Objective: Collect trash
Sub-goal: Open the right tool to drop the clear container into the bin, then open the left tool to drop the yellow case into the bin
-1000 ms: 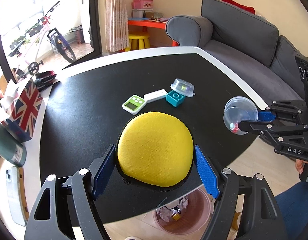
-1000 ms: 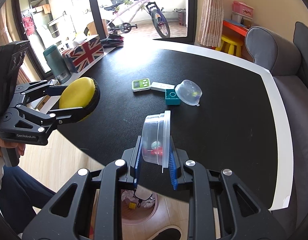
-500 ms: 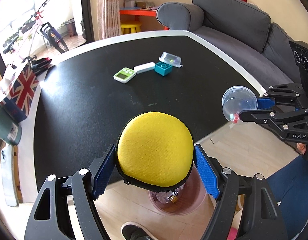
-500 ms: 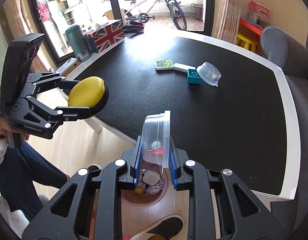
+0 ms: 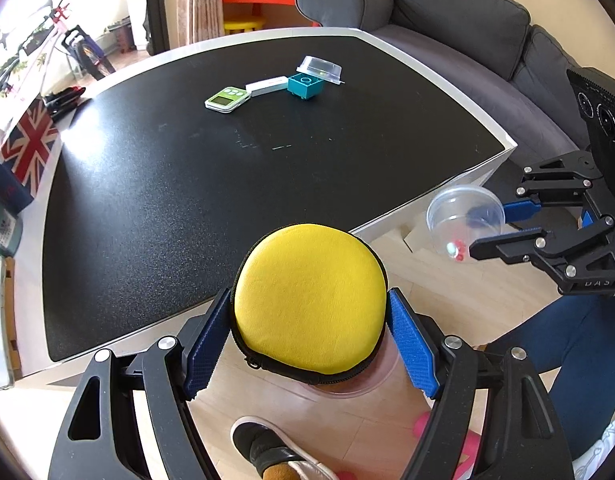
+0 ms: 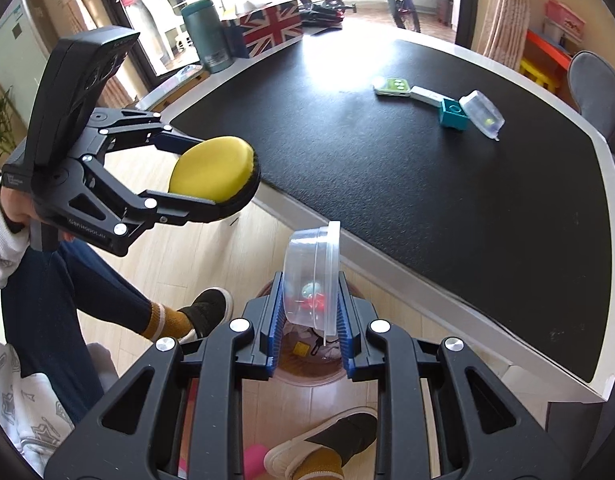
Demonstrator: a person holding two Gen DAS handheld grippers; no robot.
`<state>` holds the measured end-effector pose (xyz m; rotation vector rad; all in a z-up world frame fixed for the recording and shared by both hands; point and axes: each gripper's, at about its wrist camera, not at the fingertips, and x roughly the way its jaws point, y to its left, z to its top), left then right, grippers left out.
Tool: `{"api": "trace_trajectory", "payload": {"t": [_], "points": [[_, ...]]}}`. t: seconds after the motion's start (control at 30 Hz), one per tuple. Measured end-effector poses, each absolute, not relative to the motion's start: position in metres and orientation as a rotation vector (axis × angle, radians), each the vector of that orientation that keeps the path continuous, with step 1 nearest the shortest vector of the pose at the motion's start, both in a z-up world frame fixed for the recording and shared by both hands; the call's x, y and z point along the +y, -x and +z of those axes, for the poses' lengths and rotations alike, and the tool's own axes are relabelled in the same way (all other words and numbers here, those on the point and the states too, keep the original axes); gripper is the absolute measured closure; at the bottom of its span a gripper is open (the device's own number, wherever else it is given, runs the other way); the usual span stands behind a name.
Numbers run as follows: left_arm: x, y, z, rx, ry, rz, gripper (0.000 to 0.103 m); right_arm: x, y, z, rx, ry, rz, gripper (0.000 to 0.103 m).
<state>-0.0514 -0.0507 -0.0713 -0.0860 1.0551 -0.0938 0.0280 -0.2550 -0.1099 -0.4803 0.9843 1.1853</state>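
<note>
I've got both over the pink bin (image 6: 307,376), off the table (image 5: 227,184) edge: left gripper (image 5: 311,336) clamped on yellow pouch (image 5: 309,300), right gripper (image 6: 310,320) clamped on clear tub (image 6: 313,272) w/ lid.

Open floor over pink bin (image 6: 307,372), table edge (image 6: 387,264) close beside, shoes (image 6: 211,308) near

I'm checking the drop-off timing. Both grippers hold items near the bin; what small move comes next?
Probably open the right gripper: its clear container hangs directly over the pink bin on the floor, past the table edge.
</note>
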Motion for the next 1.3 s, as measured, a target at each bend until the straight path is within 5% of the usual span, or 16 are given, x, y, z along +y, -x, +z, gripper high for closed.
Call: {"api": "trace_trajectory", "payload": {"t": [0.1, 0.13, 0.2, 0.3, 1.13, 1.23, 1.27, 1.3], "points": [[-0.051, 0.051, -0.070, 1.052, 0.086, -0.097, 0.029, -0.252, -0.024, -0.110, 0.981, 0.487, 1.204, 0.076], [-0.051, 0.051, -0.070, 1.053, 0.087, -0.100, 0.029, -0.251, -0.024, -0.110, 0.979, 0.489, 1.203, 0.065], [-0.052, 0.050, -0.070, 1.055, 0.086, -0.103, 0.029, -0.251, -0.025, -0.110, 0.967, 0.481, 1.196, 0.028], [-0.051, 0.050, -0.071, 1.060, 0.084, -0.107, 0.029, -0.253, -0.029, -0.108, 0.955, 0.458, 1.182, 0.015], [-0.072, 0.047, -0.076, 1.094, 0.048, -0.187, 0.029, -0.265, -0.050, -0.106, 0.947, 0.404, 1.075, 0.007], [-0.076, 0.047, -0.077, 1.095, 0.045, -0.208, 0.024, -0.266, -0.052, -0.105, 0.947, 0.399, 1.068, 0.007], [-0.076, 0.047, -0.077, 1.093, 0.044, -0.207, 0.011, -0.266, -0.052, -0.105, 0.948, 0.397, 1.066, 0.007], [-0.077, 0.047, -0.077, 1.080, 0.038, -0.205, 0.009, -0.266, -0.053, -0.105, 0.949, 0.397, 1.063, 0.007]]}}
